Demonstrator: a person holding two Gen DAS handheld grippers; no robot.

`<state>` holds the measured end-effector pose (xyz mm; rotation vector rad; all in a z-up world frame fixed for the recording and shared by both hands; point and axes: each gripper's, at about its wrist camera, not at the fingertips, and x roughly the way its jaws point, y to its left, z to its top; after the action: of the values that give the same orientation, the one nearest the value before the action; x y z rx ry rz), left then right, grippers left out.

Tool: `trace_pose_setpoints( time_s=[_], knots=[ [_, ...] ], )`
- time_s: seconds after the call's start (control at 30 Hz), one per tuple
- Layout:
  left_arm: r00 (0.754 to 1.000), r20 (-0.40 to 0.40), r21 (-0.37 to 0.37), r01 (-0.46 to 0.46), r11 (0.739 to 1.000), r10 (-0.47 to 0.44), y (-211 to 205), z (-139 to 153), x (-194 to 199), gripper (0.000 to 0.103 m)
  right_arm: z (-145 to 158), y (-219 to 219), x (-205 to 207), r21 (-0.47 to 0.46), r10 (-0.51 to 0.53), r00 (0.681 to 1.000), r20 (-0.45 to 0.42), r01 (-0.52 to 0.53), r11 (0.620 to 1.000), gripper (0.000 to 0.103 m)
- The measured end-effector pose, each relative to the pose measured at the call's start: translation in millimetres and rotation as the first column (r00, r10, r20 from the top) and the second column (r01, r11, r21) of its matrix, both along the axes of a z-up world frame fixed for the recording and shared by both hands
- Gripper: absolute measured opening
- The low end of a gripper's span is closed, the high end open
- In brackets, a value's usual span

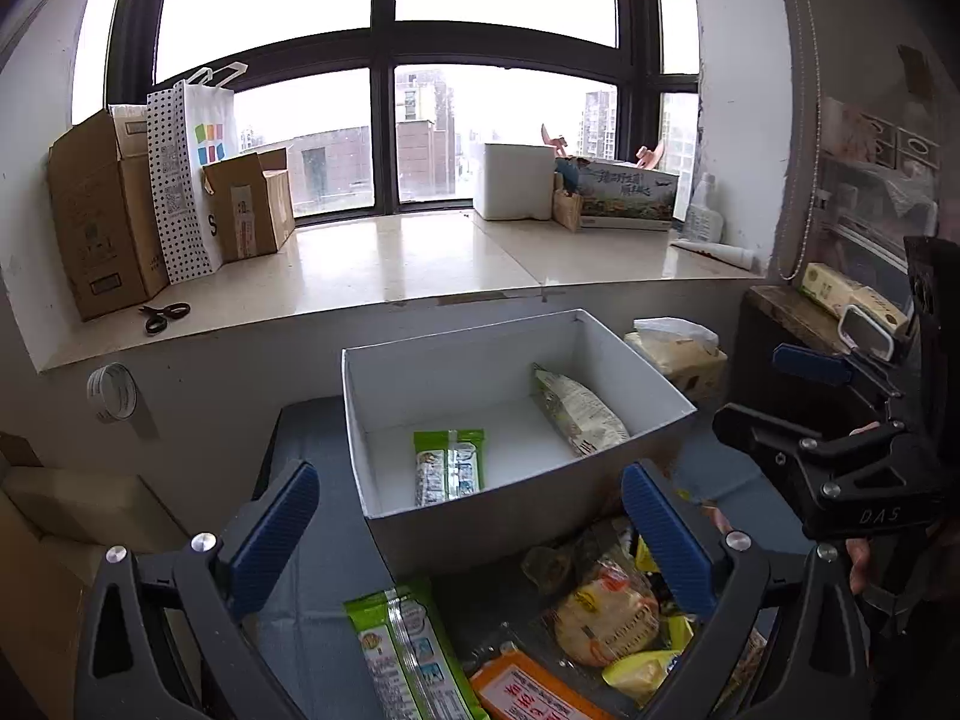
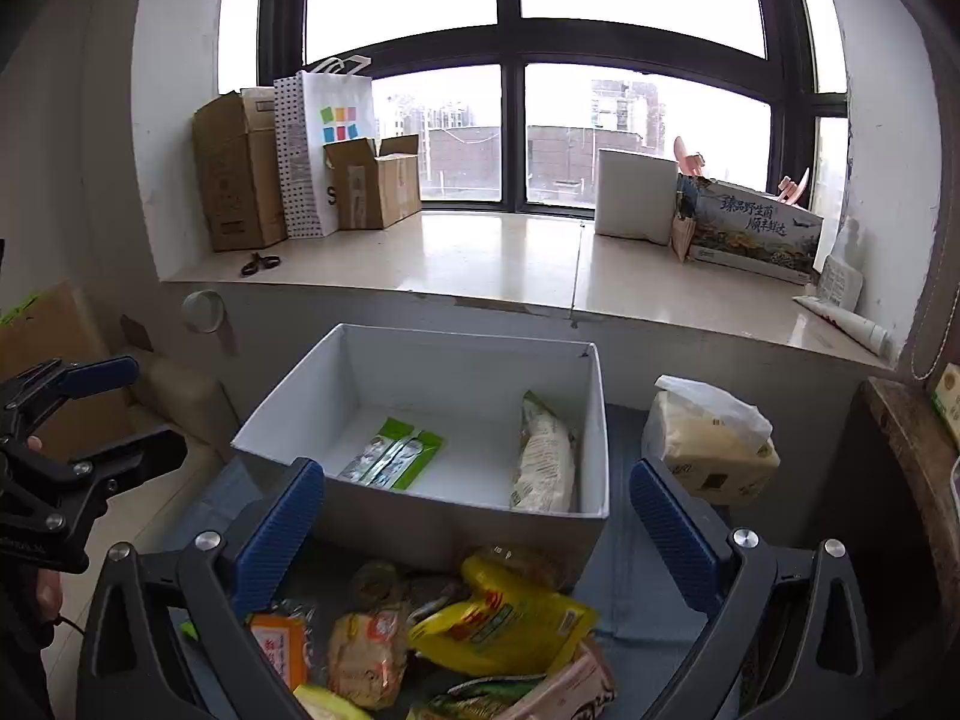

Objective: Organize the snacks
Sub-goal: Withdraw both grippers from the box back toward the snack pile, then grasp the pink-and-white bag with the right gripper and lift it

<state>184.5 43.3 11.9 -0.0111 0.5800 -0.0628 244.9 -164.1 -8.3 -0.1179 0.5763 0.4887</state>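
A white open box (image 1: 480,528) (image 2: 444,528) stands on the blue-grey surface below the window sill. Inside lie a green snack packet (image 1: 449,467) (image 2: 393,453) and a pale snack bag (image 1: 579,411) (image 2: 543,456). A pile of loose snacks lies in front of the box: a green packet (image 1: 402,648), an orange pack (image 1: 528,690) (image 2: 279,645), a round cake pack (image 1: 606,612) (image 2: 366,654), a yellow bag (image 2: 504,618). My left gripper (image 1: 471,531) is open above the pile. My right gripper (image 2: 477,531) is open above the pile, and shows at the right of the left wrist view (image 1: 780,384).
A tissue pack (image 2: 708,450) (image 1: 678,348) sits right of the box. The window sill (image 2: 510,264) carries cardboard boxes (image 2: 240,174), a paper bag (image 2: 327,150), scissors (image 2: 261,264), a white box (image 2: 636,195) and a printed carton (image 2: 750,228). A dark shelf (image 2: 918,456) is at the right.
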Motion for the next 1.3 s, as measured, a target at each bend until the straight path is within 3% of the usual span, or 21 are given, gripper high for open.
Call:
trace_pose_setpoints(
  time_s=[0.1,0.17,0.3,0.53,0.67,0.87,1.0,1.1,1.3],
  knots=[
    [0.999,0.035,-0.007,-0.029,1.000,0.029,-7,-4,-44,0.103,-6,-10,-38,0.037,0.021,0.999,-0.036,-0.020,0.999,0.103],
    [0.999,0.032,-0.001,-0.042,0.999,0.042,-13,-14,-71,0.103,-14,-12,-62,0.002,0.038,0.997,-0.060,-0.038,0.999,0.103],
    [0.998,0.011,-0.040,-0.062,0.997,0.063,-18,-37,-120,0.103,-33,-23,-112,-0.014,-0.019,0.998,-0.051,0.018,1.000,0.103],
    [0.994,-0.036,-0.085,-0.106,0.991,0.103,-13,-61,-158,0.103,-70,-44,-156,0.037,-0.112,0.983,-0.142,0.119,0.992,0.103],
    [0.996,-0.023,-0.116,-0.087,0.989,0.085,-11,-62,-164,0.103,-86,-62,-137,0.099,-0.148,0.955,-0.256,0.178,0.979,0.103],
    [0.996,-0.025,-0.114,-0.084,0.990,0.081,-9,-65,-161,0.103,-94,-79,-103,0.141,-0.233,0.920,-0.316,0.288,0.947,0.103],
    [0.992,-0.018,-0.084,-0.123,0.989,0.122,-6,-66,-162,0.103,-101,-82,-70,0.174,-0.226,0.904,-0.362,0.304,0.937,0.103],
    [0.992,-0.027,-0.095,-0.129,0.987,0.127,-2,-68,-162,0.103,-114,-85,-39,0.216,-0.207,0.870,-0.448,0.330,0.919,0.103],
    [0.989,-0.027,-0.069,-0.149,0.986,0.148,1,-71,-163,0.103,-142,-78,6,0.149,-0.250,0.822,-0.512,0.371,0.917,0.103]
  ],
)
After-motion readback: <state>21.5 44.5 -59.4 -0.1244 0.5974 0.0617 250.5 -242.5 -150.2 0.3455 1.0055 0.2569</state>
